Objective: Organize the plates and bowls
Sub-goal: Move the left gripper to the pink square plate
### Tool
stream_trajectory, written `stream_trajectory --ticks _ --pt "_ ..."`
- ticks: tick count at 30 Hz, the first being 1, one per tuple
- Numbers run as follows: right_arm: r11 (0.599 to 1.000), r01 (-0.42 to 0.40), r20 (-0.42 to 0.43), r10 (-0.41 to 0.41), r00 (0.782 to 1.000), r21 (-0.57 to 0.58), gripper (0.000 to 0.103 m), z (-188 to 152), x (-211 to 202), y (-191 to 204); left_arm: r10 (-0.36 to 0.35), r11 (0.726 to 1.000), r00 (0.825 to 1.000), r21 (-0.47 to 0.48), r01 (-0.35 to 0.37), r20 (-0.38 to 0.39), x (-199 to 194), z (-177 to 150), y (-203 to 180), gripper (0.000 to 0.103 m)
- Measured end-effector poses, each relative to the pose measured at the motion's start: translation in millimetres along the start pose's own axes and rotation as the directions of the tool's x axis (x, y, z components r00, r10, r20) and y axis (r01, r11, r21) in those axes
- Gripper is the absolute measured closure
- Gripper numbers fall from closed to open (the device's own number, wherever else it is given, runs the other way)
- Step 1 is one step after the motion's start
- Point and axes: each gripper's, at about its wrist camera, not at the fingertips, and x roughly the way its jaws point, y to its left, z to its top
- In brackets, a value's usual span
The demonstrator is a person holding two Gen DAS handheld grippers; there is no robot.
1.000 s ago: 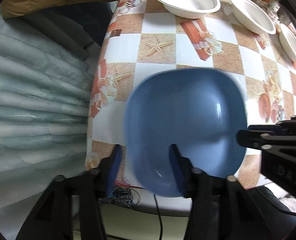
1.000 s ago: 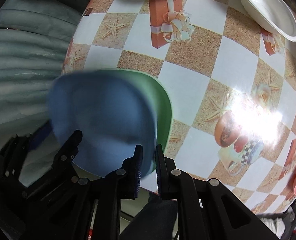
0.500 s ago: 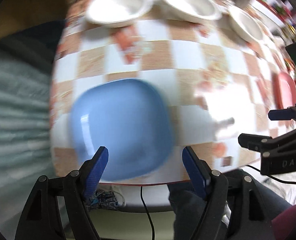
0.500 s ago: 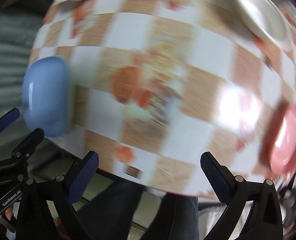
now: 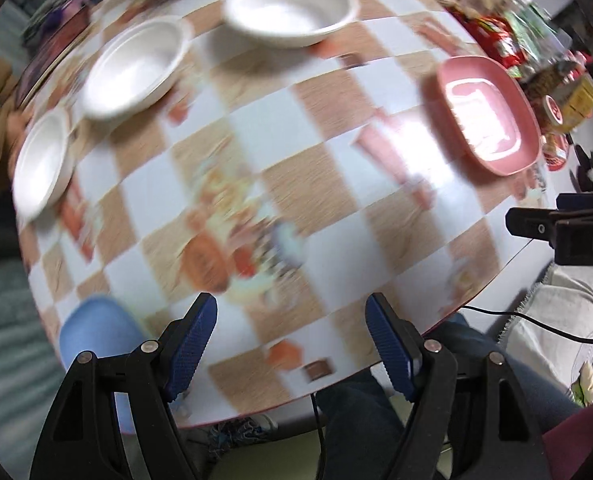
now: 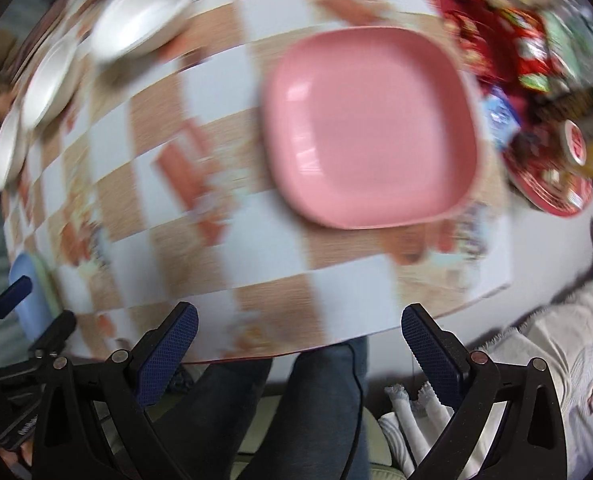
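Observation:
A pink square plate [image 6: 370, 126] lies on the checked tablecloth, ahead of my right gripper [image 6: 298, 334], which stands wide open and empty above the table's near edge. The same pink plate [image 5: 486, 114] shows at the right of the left wrist view. My left gripper [image 5: 292, 320] is open and empty over the near middle of the table. The blue plate [image 5: 96, 332] rests at the near left corner, left of the left gripper's fingers; it [image 6: 26, 300] sits on a green plate whose rim just shows. Three white bowls [image 5: 290, 8] [image 5: 134, 66] [image 5: 42, 160] line the far left side.
Snack packets and jars [image 6: 528, 52] crowd the far right of the table [image 5: 336, 240]. A red patterned plate [image 6: 552, 192] sits at the right edge. A person's legs in dark trousers [image 6: 296, 400] are below the near edge. A cable [image 5: 536, 324] hangs at the right.
Both grippers let go of the blue plate, opened and swung right across the table. The blue plate now sits at the near left corner, and the pink plate has come into view.

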Motion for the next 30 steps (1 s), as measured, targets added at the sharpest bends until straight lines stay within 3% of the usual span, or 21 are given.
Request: stream_trajectory --ticks 6,9,13,23,26,30 --pt "0.996 0.053 0.038 -0.056 0.998 0.074 0.000 15 -25 -61 0.018 0.997 1.000 0.074 -0.018 0.012 3 46 -51 0.023" --pt "0.993 0.084 0.056 -0.089 0.994 0.078 0.000 13 -21 -92 0.029 0.997 0.999 0.068 -0.030 0.024 8 71 -71 0.023" --pt "0.990 0.129 0.089 -0.134 0.987 0.056 0.000 30 -11 -104 0.046 0.998 0.998 0.035 -0.048 0.034 19 105 -95 0.023" --pt "0.976 0.215 0.129 -0.208 0.969 -0.037 0.000 130 116 -183 0.102 0.995 0.995 0.011 -0.103 0.018 61 147 -132 0.023" --pt "0.968 0.241 0.104 -0.233 0.967 -0.070 0.000 140 137 -184 0.132 0.991 0.991 0.013 -0.132 -0.009 75 154 -133 0.023" --pt "0.966 0.227 0.076 -0.219 0.973 -0.120 0.000 146 164 -181 0.116 0.993 0.993 -0.002 -0.116 -0.012 76 153 -126 0.023"
